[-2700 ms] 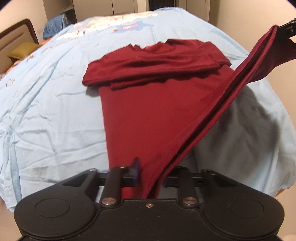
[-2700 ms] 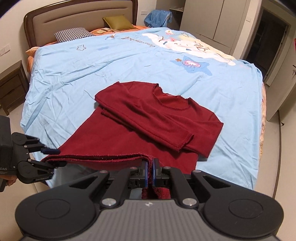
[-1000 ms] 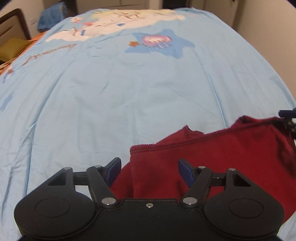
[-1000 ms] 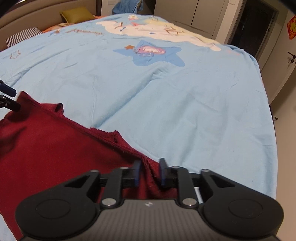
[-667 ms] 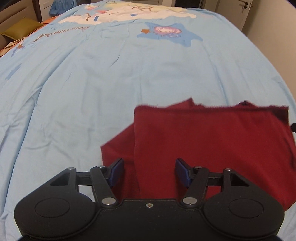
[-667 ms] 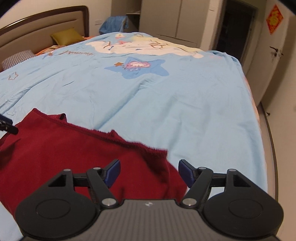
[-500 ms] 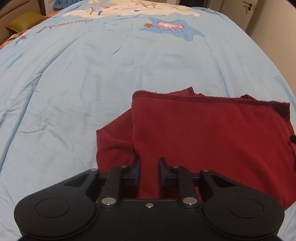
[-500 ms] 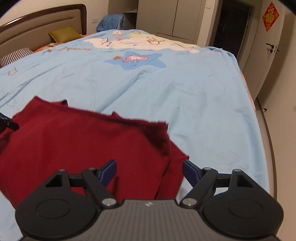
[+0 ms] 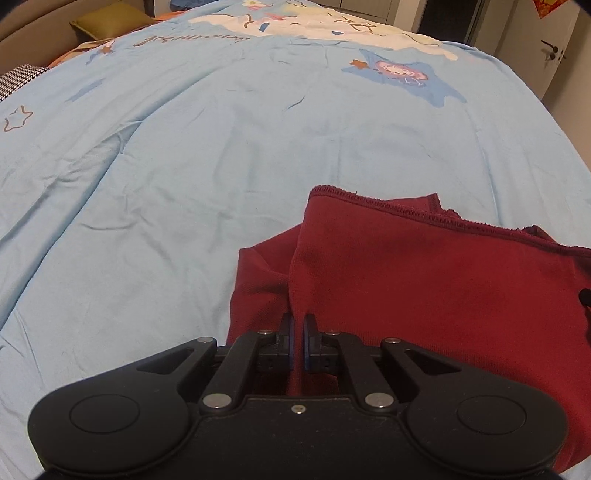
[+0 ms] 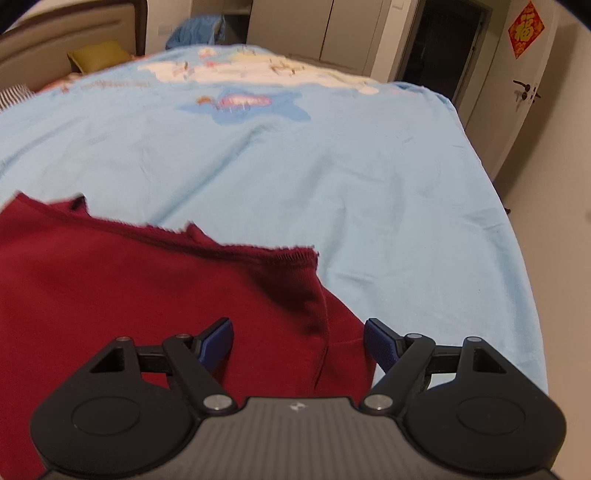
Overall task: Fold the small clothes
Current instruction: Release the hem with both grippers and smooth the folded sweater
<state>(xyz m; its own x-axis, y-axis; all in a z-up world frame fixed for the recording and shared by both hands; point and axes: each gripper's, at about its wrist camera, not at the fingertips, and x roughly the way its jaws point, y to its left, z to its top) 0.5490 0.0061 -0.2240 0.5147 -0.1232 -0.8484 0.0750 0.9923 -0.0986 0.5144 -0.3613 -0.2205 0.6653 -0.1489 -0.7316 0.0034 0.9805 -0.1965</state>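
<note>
From my left wrist camera I see the left gripper (image 9: 298, 341) at 6 o'clock. Its two blue pads are squeezed almost together, and a thin fold of the red top (image 9: 424, 280) is pinched between them. The red top lies folded on the blue bed cover (image 9: 184, 166). It fills the picture from 3 o'clock down to 5 o'clock. Its stitched edge runs across the far side of it, and a lower layer sticks out from under the fold toward 7 o'clock. A green pillow (image 9: 107, 22) sits far off at 11 o'clock. A star picture (image 9: 402, 77) is printed on the cover near 1 o'clock.

From my right wrist camera I see the right gripper (image 10: 299, 345) at 6 o'clock. It is spread wide and it holds nothing. The corner of the red top (image 10: 129, 295) lies under the gap between the pads, and the pads do not touch it. The red top fills the picture from 9 o'clock down to 6 o'clock, flat on the blue bed cover (image 10: 388, 203). A door (image 10: 517, 92) with a red paper sign (image 10: 526, 29) stands at 2 o'clock. This picture is a bit blurry.
</note>
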